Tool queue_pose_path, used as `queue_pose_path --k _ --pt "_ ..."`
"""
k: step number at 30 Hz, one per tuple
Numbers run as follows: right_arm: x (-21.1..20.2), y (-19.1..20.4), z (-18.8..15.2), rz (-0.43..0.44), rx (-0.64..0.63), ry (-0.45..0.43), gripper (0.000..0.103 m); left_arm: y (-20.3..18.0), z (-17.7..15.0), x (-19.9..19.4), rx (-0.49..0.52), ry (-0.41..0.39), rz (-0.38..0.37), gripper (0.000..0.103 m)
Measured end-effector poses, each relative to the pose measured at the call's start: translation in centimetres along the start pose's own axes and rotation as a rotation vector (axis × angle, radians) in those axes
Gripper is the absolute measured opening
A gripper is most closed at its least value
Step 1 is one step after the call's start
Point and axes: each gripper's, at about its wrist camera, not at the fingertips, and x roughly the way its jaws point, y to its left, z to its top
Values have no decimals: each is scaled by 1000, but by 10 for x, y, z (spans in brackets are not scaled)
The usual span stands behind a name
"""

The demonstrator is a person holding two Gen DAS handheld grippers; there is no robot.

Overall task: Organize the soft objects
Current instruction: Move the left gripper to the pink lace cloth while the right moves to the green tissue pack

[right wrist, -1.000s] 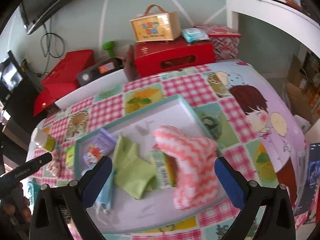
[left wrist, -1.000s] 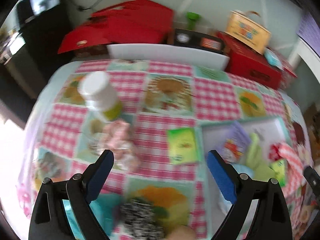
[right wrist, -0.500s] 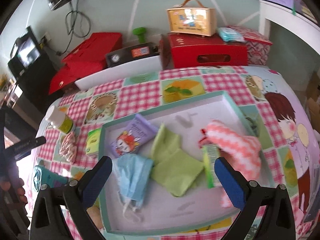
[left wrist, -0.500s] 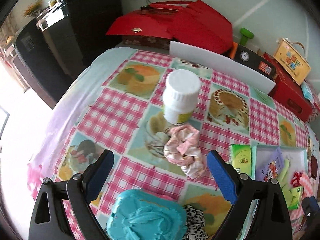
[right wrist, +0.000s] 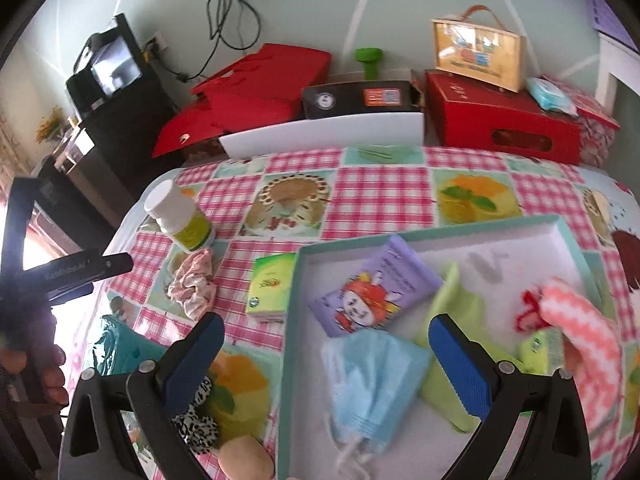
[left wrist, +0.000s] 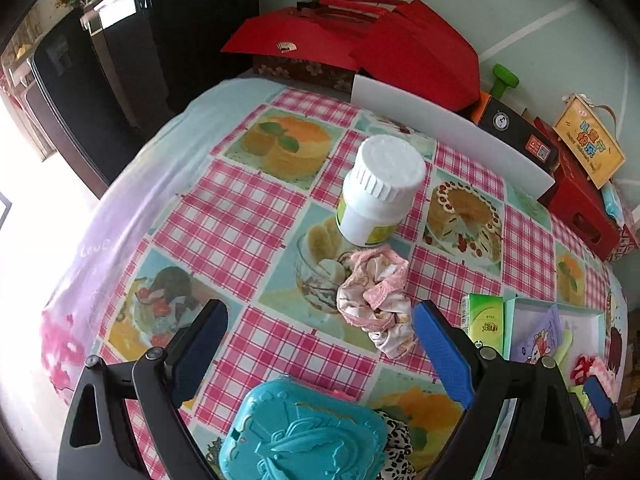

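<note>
A pink scrunchie (left wrist: pixel 374 294) lies crumpled on the checked tablecloth just in front of a white bottle (left wrist: pixel 378 192). My left gripper (left wrist: pixel 320 344) hangs open above the cloth, with the scrunchie close to its right finger. In the right wrist view the scrunchie (right wrist: pixel 194 284) lies left of a teal-rimmed tray (right wrist: pixel 436 234). The tray holds a purple tissue pack (right wrist: pixel 374 286), a blue face mask (right wrist: pixel 372 386), a green cloth (right wrist: pixel 460 312) and a pink-and-white knit piece (right wrist: pixel 584 340). My right gripper (right wrist: pixel 326 360) is open over the tray's left edge, empty.
A green tissue pack (right wrist: pixel 270 286) lies between scrunchie and tray. A teal plastic box (left wrist: pixel 304 432) and a leopard-print scrunchie (right wrist: pixel 196 420) sit at the table's near edge. Red boxes (right wrist: pixel 500 120), a white board and a black cabinet (left wrist: pixel 104 64) stand behind the table.
Both views have swung left. The left gripper has come closer to the pink scrunchie and bottle. The right gripper has shifted from the knit piece toward the tray's left side.
</note>
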Motion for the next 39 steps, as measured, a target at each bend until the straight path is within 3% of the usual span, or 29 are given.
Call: queue_pose_path --k 11,15,19,25,30,35,39 --pt "33 28 -3 70 -75 44 103 -2 4 21 -9 86 -52 94" --pt "37 31 -3 83 -84 60 103 -5 11 33 15 167 -110 94" --pt "43 31 4 118 -63 80 103 -12 21 43 68 225 -95 94" --pt "55 27 40 179 -16 170 91 -24 35 67 139 342 -88 94" --pt "68 41 70 133 -107 262 84 -24 43 88 80 445 -146 94" --pt "89 57 76 110 -183 361 67 -26 50 110 48 513 -123 90" --pt "102 61 75 105 -207 405 64 -27 54 124 27 552 -137 88"
